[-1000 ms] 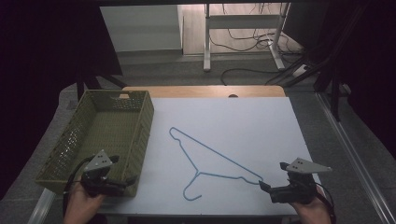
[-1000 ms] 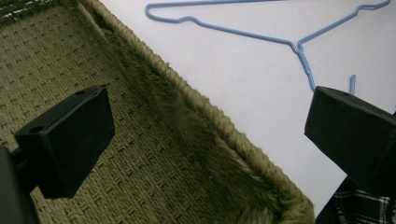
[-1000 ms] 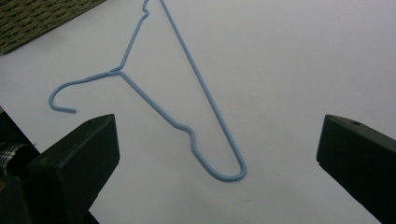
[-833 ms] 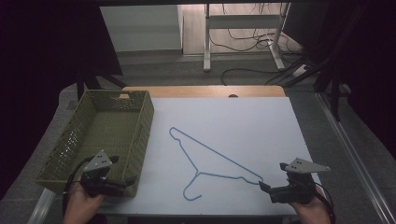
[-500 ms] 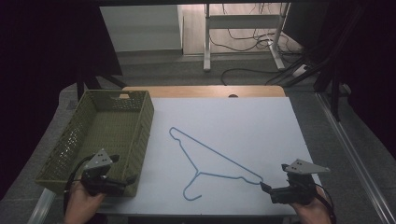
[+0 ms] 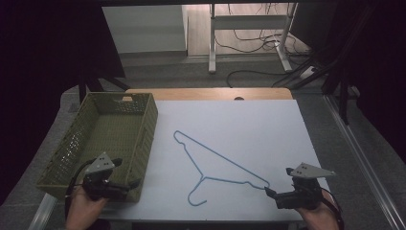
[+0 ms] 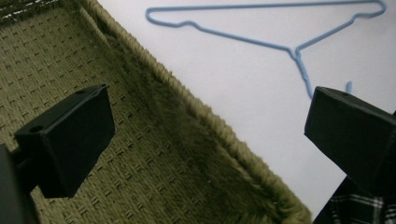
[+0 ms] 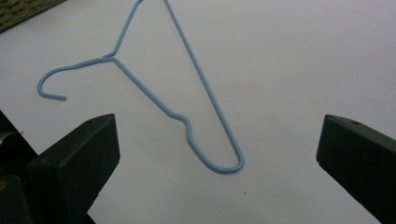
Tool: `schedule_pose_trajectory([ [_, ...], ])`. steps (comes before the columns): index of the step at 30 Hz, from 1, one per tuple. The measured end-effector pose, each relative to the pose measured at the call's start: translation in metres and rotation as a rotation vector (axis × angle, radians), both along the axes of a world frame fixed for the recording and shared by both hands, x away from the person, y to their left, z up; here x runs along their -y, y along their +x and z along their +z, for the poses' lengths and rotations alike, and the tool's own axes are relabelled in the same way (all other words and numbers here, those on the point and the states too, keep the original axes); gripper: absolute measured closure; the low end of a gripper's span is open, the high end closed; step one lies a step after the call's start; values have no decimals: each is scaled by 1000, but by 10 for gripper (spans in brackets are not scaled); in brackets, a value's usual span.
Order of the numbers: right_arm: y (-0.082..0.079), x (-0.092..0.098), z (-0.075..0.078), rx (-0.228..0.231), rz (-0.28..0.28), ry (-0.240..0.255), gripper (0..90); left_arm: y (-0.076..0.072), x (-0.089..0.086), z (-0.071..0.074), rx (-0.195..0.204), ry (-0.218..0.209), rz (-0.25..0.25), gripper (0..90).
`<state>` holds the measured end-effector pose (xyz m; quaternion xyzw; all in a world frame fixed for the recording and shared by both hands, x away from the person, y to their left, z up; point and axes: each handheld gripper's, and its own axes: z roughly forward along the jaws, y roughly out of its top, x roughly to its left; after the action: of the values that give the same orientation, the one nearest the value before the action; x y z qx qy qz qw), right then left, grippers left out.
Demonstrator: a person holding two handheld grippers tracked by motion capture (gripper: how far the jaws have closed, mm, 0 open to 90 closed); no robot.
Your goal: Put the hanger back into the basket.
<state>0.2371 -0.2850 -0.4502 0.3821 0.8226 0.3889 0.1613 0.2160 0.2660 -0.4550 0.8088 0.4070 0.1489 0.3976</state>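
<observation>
A light-blue wire hanger (image 6: 203,176) lies flat on the white table sheet (image 6: 249,124), its hook toward the front edge. My right gripper (image 6: 276,181) sits at the front right, just short of the hanger's right end. In the right gripper view the hanger (image 8: 112,57) lies ahead, its rounded end between the wide-apart jaws of my right gripper (image 8: 219,140), which is open and holds nothing. My left gripper (image 6: 130,187) hovers at the near right corner of an olive woven basket (image 6: 148,120). It is open (image 7: 217,121) over the basket's rim (image 7: 177,88), with the hanger (image 7: 294,49) beyond.
The basket stands along the table's left side and its inside looks empty. A wooden table edge (image 6: 210,93) runs along the back. Behind it the floor holds desk legs and cables (image 6: 249,72). A plaid sleeve (image 7: 359,205) shows beside the left gripper's jaw.
</observation>
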Motion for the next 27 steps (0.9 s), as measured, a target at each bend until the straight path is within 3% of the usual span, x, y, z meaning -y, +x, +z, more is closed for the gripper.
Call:
schedule_pose_trajectory([
  [9,3,-11,6,2,31,-7,0,-1,3,8,10,-20,4,24],
  [14,7,-18,8,-4,59,20,0,0,11,14,21,-30,-3,28],
  [20,10,-27,11,-12,85,4,0,3,20,18,16,-48,-19,29],
  [27,12,-36,11,-33,102,-14,0,4,37,20,20,-28,-58,27],
])
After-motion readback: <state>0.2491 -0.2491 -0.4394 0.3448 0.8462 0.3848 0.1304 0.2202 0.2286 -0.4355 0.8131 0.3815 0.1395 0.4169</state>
